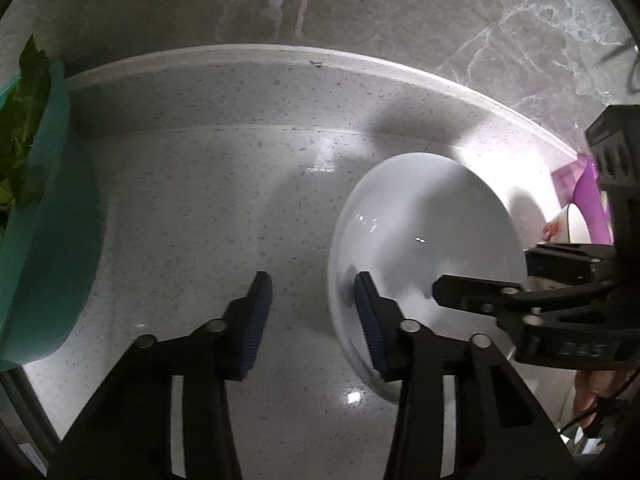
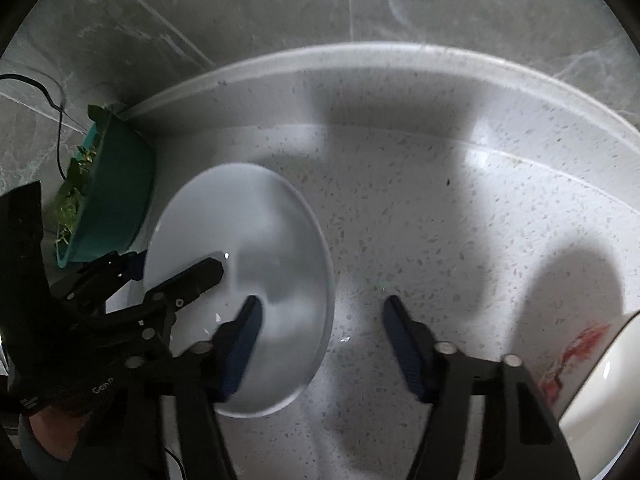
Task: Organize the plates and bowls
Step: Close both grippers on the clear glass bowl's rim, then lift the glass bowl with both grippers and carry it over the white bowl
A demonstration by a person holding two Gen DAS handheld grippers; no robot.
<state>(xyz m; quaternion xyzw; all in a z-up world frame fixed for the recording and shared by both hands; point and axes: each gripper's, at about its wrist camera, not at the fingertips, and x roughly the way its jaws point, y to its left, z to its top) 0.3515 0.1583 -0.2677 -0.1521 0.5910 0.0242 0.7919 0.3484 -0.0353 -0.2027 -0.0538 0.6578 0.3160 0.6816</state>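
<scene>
A white plate (image 1: 420,220) lies on the speckled counter (image 1: 224,208). In the left wrist view my left gripper (image 1: 314,292) points down over the plate's left rim: one blue pad (image 1: 368,312) is above the plate, the other over bare counter, and neither touches the rim. My right gripper (image 1: 484,272) comes in from the right over the opposite rim. In the right wrist view the plate (image 2: 248,216) sits left of centre. My right gripper (image 2: 322,304) straddles its right rim with a wide gap, nothing pressed. My left gripper (image 2: 176,264) straddles the far left rim.
A teal basin (image 1: 52,200) (image 2: 116,200) of green leaves stands at the left by the wall. A white bowl with a red pattern (image 1: 560,228) (image 2: 580,360) sits to the right, a purple object (image 1: 588,192) behind it. A raised ledge (image 1: 280,56) and marble wall close the back.
</scene>
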